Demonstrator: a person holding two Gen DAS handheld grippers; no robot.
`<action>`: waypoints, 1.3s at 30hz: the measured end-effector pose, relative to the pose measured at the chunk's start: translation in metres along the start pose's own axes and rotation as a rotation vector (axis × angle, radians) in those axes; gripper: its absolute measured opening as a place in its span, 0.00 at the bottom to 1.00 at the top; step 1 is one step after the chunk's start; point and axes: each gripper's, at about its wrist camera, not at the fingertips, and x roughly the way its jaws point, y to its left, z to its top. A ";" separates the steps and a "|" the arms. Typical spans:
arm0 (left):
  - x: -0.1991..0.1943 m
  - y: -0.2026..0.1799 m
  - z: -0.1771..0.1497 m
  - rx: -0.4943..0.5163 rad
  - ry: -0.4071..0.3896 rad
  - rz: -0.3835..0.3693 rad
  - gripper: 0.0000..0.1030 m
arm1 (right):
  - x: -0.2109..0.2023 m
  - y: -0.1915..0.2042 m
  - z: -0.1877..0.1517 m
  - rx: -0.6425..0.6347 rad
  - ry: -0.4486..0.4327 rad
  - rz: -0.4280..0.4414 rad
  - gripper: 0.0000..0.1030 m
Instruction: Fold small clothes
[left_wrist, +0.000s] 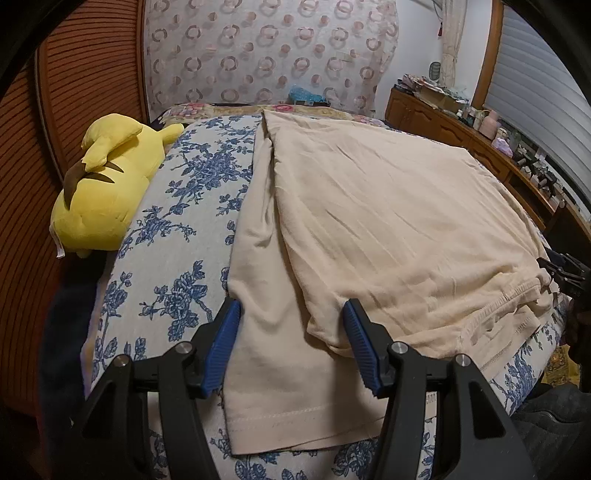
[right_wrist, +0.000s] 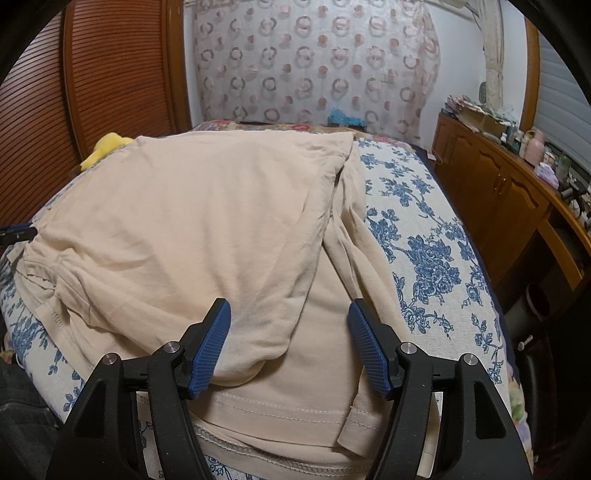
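Observation:
A beige garment (left_wrist: 369, 229) lies spread on the bed, its sides folded in over the middle. In the left wrist view my left gripper (left_wrist: 291, 314) is open just above the garment's near left hem, holding nothing. In the right wrist view the same garment (right_wrist: 192, 221) fills the middle, and my right gripper (right_wrist: 290, 314) is open above its near right edge, over a folded flap and a sleeve cuff (right_wrist: 358, 421). The right gripper's tip (left_wrist: 561, 273) shows at the far right of the left wrist view.
The bed has a blue-flowered cover (left_wrist: 173, 229). A yellow plush toy (left_wrist: 103, 184) lies at its left edge by a wooden slatted door (left_wrist: 85, 74). A wooden cabinet (right_wrist: 498, 192) with clutter runs along the right. A patterned curtain (right_wrist: 314, 62) hangs behind.

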 end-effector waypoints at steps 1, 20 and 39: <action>0.001 0.000 0.000 0.003 0.000 0.003 0.55 | 0.000 0.000 0.000 0.000 0.000 0.000 0.66; 0.006 -0.022 0.003 0.103 0.011 -0.033 0.13 | 0.000 0.000 -0.001 0.001 -0.002 0.000 0.66; -0.028 -0.089 0.068 0.181 -0.193 -0.272 0.04 | 0.000 -0.001 0.000 0.002 0.010 0.010 0.66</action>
